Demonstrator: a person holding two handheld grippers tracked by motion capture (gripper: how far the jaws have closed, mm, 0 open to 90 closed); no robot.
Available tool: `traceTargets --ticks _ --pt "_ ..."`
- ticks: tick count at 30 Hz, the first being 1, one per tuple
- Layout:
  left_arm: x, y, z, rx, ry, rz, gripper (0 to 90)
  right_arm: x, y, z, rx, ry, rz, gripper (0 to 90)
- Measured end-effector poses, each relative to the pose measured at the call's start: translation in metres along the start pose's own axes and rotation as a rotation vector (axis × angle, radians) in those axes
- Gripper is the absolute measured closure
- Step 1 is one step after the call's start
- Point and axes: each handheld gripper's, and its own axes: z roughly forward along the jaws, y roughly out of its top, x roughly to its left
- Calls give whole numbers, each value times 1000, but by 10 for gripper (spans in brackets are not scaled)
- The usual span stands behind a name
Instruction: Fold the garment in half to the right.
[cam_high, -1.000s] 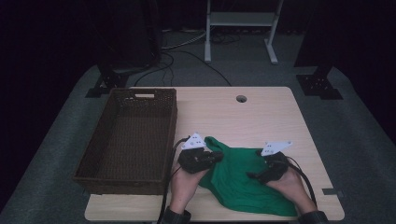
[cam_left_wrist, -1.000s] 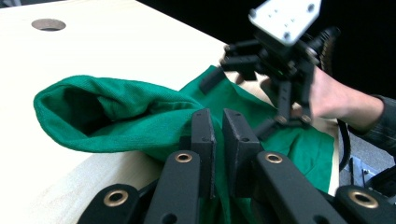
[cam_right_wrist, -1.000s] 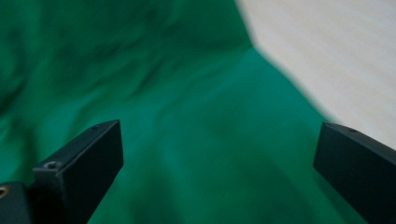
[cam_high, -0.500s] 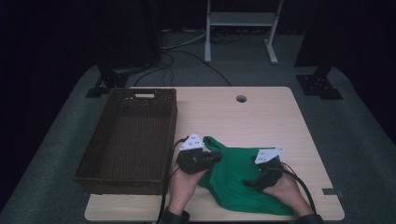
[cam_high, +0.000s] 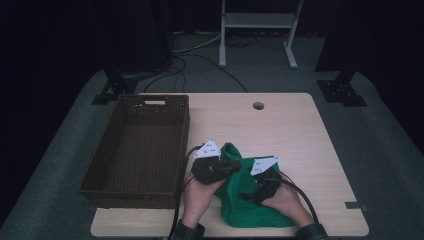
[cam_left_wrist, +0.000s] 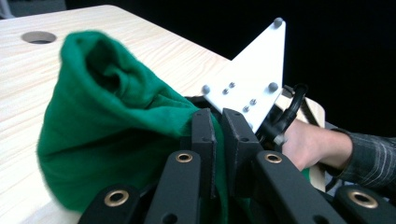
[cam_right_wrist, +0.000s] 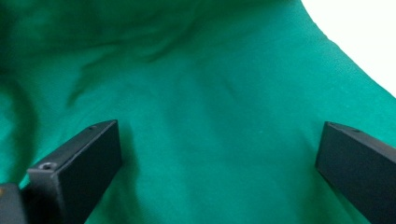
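Note:
A green cloth (cam_high: 245, 202) lies bunched on the front part of the wooden table (cam_high: 280, 130). My left gripper (cam_high: 235, 165) is shut on a fold of the green cloth (cam_left_wrist: 107, 126), which bulges up to the left of the pinched jaws; its fingertips (cam_left_wrist: 204, 122) stand almost together with fabric between them. My right gripper (cam_high: 248, 196) hovers low over the middle of the cloth (cam_right_wrist: 210, 116), its jaws wide open and nothing between them. In the left gripper view, the right gripper's white plate (cam_left_wrist: 250, 84) sits close behind, with a hand beside it.
A dark wicker basket (cam_high: 137, 190) stands on the table's left side, right beside my left hand. A cable hole (cam_high: 258, 105) marks the far middle of the table. Bare wood stretches behind and to the right of the cloth.
My right gripper has moved left and toward the front over the cloth, closer to the left gripper. The cloth is more bunched and narrower. The left gripper has stayed put.

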Motion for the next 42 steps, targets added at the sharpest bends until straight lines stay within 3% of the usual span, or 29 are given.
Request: traceTargets --ticks 3,8,12,14,22,30,42 --pt "1 0 7 -6 -27 -12 843 1 -1 -5 -19 1 -4 0" --pt "3 -2 19 -22 -63 -40 845 0 -8 -35 -66 -9 -20 0" --pt "3 -3 30 -27 -83 -46 846 -3 -23 -53 -91 -4 -17 0" --pt "4 -4 40 -25 -96 -52 847 -7 -42 -63 -106 -6 5 0" --pt "6 -12 74 -21 -125 -78 850 -14 -62 -67 -85 -25 20 0" --pt "9 -24 96 14 -117 -106 853 -17 -65 -66 -81 -24 35 0" --pt "6 -32 125 98 -109 -110 859 -17 -65 -66 -70 -22 42 0"
